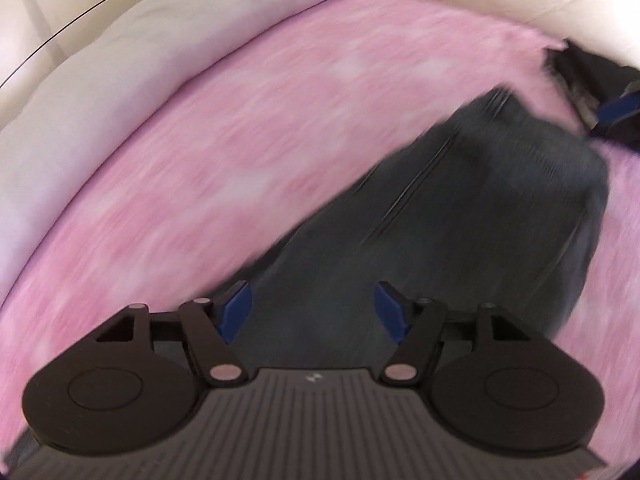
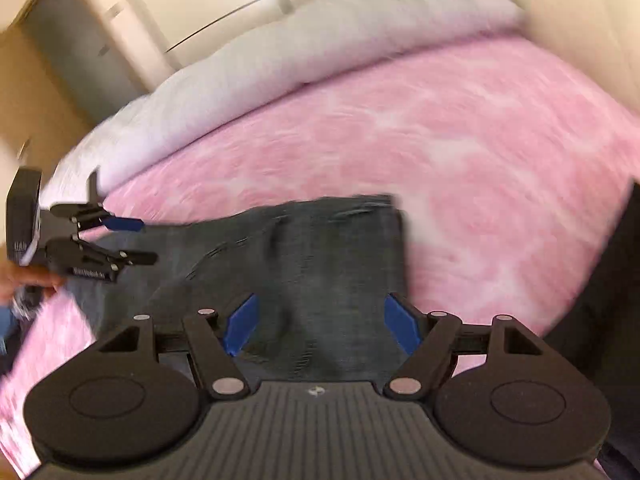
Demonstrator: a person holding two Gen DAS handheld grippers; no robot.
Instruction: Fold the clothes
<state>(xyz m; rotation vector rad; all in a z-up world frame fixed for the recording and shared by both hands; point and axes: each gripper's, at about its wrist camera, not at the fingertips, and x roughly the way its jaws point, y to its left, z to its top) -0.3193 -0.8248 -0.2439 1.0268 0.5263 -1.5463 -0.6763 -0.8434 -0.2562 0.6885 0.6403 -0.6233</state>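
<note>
- Roughly centre of the bed: dark grey jeans (image 2: pixel 320 256), already doubled over, lying flat on the pink fluffy blanket (image 2: pixel 460 152)
- Long axis of the jeans runs left to right in the right wrist view; in the left wrist view it runs away from the camera, up and to the right
- Right gripper (image 2: pixel 322 322) sits over the squared, thicker end of the jeans; left gripper (image 1: pixel 312 312) (image 2: pixel 132 240) sits at the opposite, narrower end
- Each hand is thus close to its own end; neither is clearly nearer the garment as a whole
- Both grippers stand apart, blue pads wide, nothing pinched between them; the denim shows below the gaps and is not gripped
- Both point steeply down at the cloth; heavy blur in both views, so whether any pad touches the fabric cannot be told
- A hand (image 2: pixel 28 280) shows behind the left gripper at the frame's left edge
- Judgement: the next fold turns on bringing one end along the long axis toward the other, so each gripper would need to bite its own end first
- Outward: a pale duvet (image 2: pixel 320 40) lies bunched along the far side of the blanket, cream cupboard fronts (image 2: pixel 180 4) beyond
</note>
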